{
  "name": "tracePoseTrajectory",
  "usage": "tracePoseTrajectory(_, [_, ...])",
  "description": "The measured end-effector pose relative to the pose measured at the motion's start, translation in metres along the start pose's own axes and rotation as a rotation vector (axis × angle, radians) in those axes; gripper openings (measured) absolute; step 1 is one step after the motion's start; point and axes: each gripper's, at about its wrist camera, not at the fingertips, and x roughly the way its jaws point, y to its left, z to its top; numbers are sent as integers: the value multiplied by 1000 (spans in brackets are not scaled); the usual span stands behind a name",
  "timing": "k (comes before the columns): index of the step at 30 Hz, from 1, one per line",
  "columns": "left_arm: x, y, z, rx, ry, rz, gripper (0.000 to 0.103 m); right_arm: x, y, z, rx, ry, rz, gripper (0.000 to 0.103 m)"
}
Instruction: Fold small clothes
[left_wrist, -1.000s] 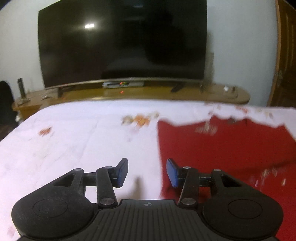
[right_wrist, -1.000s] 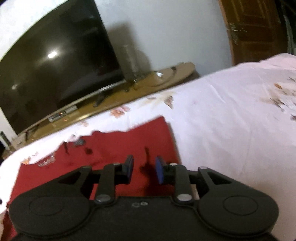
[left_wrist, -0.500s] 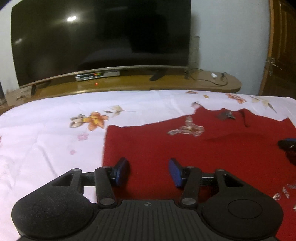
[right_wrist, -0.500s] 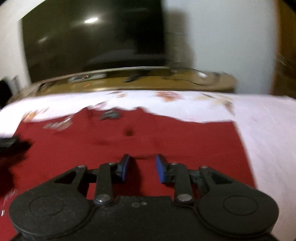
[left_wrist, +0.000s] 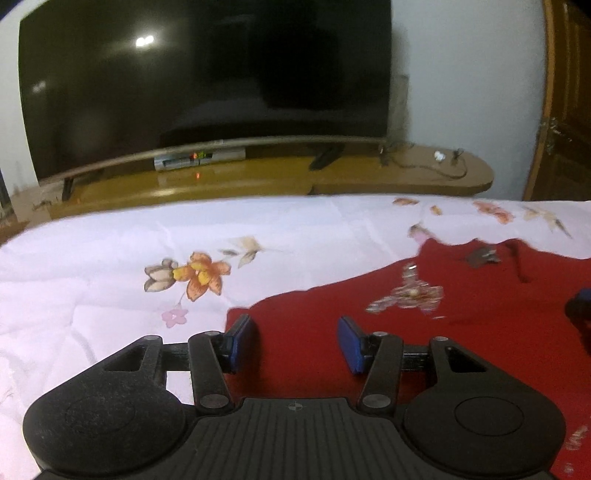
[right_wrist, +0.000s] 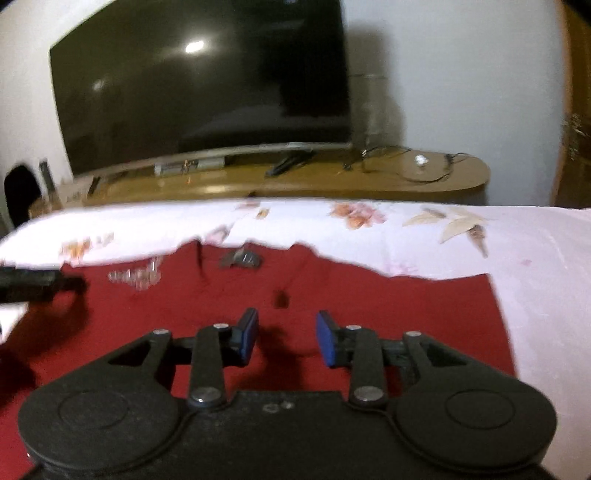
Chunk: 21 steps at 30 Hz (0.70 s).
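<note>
Floral white bedsheet (left_wrist: 110, 295) under flat red sequinned garment (left_wrist: 461, 332).

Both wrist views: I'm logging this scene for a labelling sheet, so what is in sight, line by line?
garment: one, red, spread flat on the bedsheet, sparkly trim near its far edge
bedsheet: one, white with flower print, covering the bed
television: one, black, off, on the stand
stand: one, brown wood, beyond the bed
set-top box: one, silver, under the television
cables: a few, dark, at the stand's right end
door: one, brown wood, far right
left gripper: black, blue pads, open above the garment's left corner
right gripper: black, blue pads, open above the garment
</note>
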Motion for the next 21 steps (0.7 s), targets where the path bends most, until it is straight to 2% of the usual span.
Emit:
tracePoseTrajectory(1, [5, 3, -1, -12, 8, -15, 54, 8, 2, -4, -13, 25, -13, 34])
tracePoseTrajectory(2, [7, 4, 0, -9, 9, -22, 55, 12, 1, -9, -12, 13, -14, 34])
tracePoseTrajectory(6, [2, -5, 0, 33, 10, 16, 56, 11, -3, -10, 12, 1, 0, 34])
tracePoseTrajectory(8, [-12, -11, -1, 49, -16, 33, 56, 5, -3, -9, 14, -2, -9, 34])
tracePoseTrajectory(10, [-22, -16, -3, 59, -46, 12, 56, -5, -5, -8, 21, -36, -29, 35])
tracePoseTrajectory(12, [-13, -24, -8, 98, 2, 28, 56, -5, -9, -11, 38, -31, -33, 35])
tracePoseTrajectory(15, [-10, -25, -14, 95, -9, 48, 62, 4, -10, -15, 26, -10, -46, 36])
tracePoseTrajectory(19, [-22, -28, -8, 113, -4, 68, 62, -2, -12, -12, 21, -7, -44, 37])
tracePoseTrajectory(21, [-32, -30, -8, 102, -20, 54, 62, -14, -14, -13, 14, -27, -49, 37])
